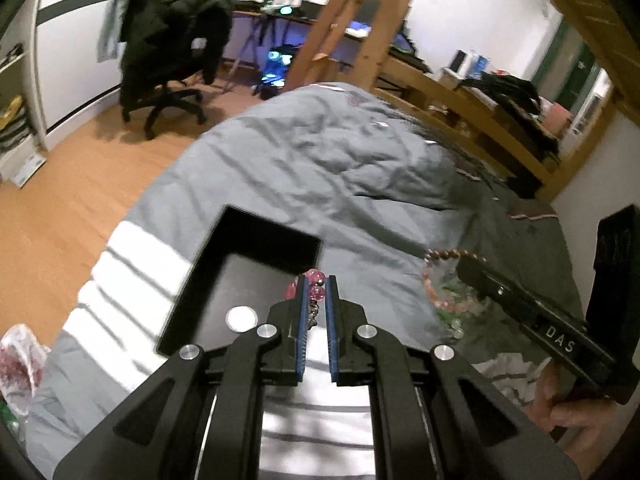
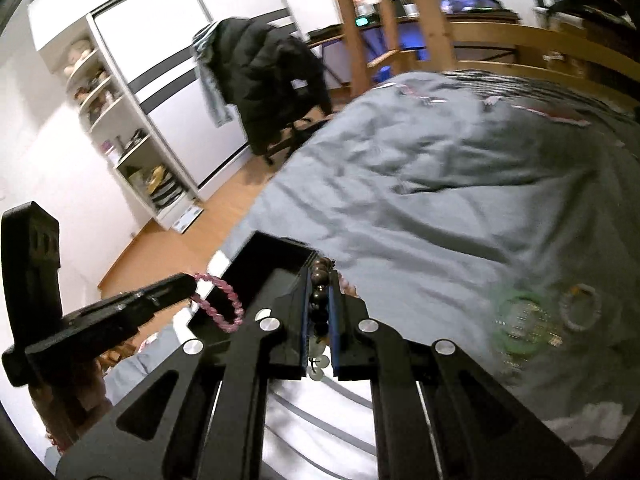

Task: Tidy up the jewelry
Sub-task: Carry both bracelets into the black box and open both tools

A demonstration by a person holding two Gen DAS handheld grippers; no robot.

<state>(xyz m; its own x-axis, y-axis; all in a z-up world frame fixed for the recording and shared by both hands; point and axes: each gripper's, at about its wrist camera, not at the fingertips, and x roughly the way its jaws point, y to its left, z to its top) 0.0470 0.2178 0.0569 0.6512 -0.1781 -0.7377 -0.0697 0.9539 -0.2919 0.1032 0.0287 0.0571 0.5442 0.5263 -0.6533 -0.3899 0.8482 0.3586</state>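
Note:
My left gripper (image 1: 316, 292) is shut on a pink bead bracelet (image 1: 314, 280) and holds it above the near corner of an open black jewelry box (image 1: 224, 252) on the grey bed. In the right wrist view the same bracelet (image 2: 224, 304) hangs as a loop from the left gripper (image 2: 188, 282) over the box (image 2: 280, 260). My right gripper (image 2: 322, 296) is shut on a dark brown bead bracelet (image 2: 320, 280) with pale green beads hanging below. It also shows in the left wrist view (image 1: 452, 256), right of the box.
More jewelry lies on the bedcover (image 2: 440, 184): a green bangle (image 2: 520, 320) and a pale bead bracelet (image 2: 580, 308). A round white disc (image 1: 241, 317) lies in the box. A plastic bag (image 1: 20, 360) sits at the left. An office chair (image 1: 172, 48) stands on the wooden floor.

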